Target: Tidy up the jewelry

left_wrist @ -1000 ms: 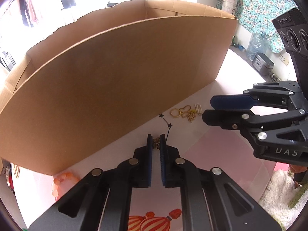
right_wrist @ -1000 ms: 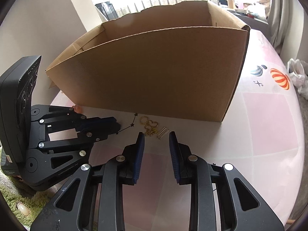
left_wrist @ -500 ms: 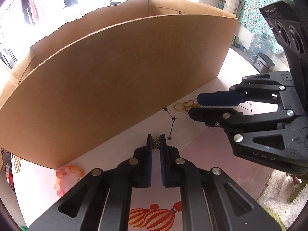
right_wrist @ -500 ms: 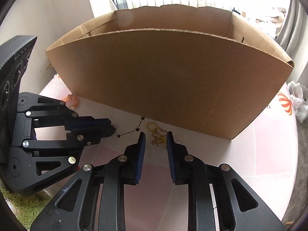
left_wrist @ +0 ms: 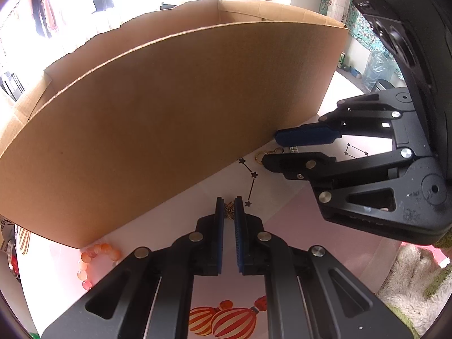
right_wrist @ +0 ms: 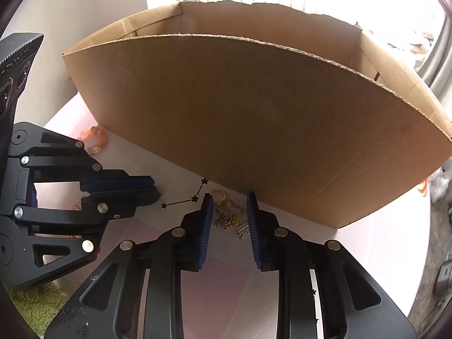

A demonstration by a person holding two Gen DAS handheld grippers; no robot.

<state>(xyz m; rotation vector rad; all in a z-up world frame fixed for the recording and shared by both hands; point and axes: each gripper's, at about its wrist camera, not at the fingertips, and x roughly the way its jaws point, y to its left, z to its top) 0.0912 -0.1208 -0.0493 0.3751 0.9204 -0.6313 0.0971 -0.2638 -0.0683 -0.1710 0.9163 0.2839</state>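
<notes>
Straddling gold chain (right_wrist: 229,215) — lengthwise along fingers — right tongs (right_wrist: 229,207) parted, left tongs (left_wrist: 229,211) pinching owl pendant (left_wrist: 229,211)

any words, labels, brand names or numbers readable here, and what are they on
No text can be read in either view.
Faint raised marks on the right gripper body: too blurred to read.
Cardboard box: blank.
Tablecloth: only star and balloon pictures, no words.

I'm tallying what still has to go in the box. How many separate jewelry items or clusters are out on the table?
3. An orange bead bracelet by the box's left corner, a small gold piece between the left tool's fingers, and a gold chain cluster between the right tool's fingers. The box could hide more.
</notes>
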